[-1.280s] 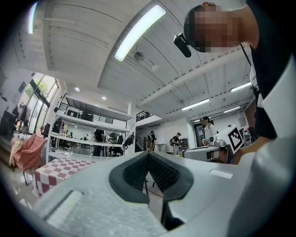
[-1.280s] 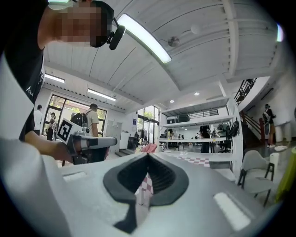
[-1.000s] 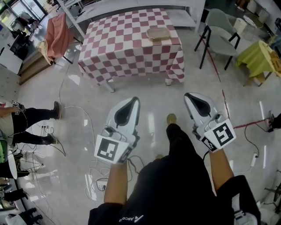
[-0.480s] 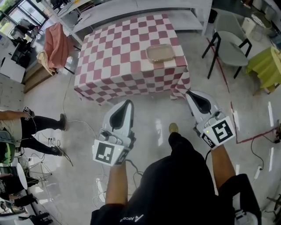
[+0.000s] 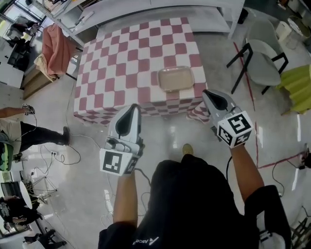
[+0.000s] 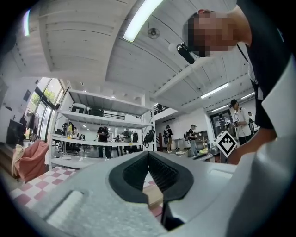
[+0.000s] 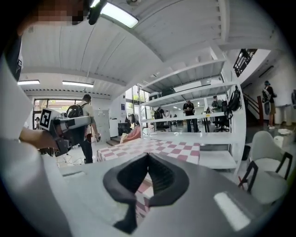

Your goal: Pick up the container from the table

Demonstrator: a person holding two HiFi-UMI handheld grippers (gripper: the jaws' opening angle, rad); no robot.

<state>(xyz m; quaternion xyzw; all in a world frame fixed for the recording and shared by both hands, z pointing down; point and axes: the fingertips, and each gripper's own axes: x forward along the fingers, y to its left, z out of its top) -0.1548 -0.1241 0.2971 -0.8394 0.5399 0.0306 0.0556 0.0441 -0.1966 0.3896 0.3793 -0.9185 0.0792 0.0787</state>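
Note:
A shallow, clear-beige rectangular container (image 5: 176, 79) lies on the table with the red-and-white checked cloth (image 5: 121, 73), close to its near right edge. In the head view my left gripper (image 5: 132, 108) hangs at the table's near edge, left of the container and short of it. My right gripper (image 5: 208, 93) is at the table's near right corner, just right of the container. Both are shut with nothing between their jaws. The left gripper view shows its tips (image 6: 148, 153) meeting, and the right gripper view shows the same (image 7: 148, 155), with the checked cloth (image 7: 166, 148) ahead.
A grey chair (image 5: 265, 61) and a yellow-green covered table (image 5: 299, 87) stand to the right. A pink cloth (image 5: 53, 44) hangs at the left, white shelving (image 5: 160, 9) runs behind the table. Cables (image 5: 73, 151) trail on the floor, and a person's legs (image 5: 29, 133) show at left.
The table and container have drawn much closer in the head view. Both grippers have travelled forward from over open floor to the table's near edge, still shut.

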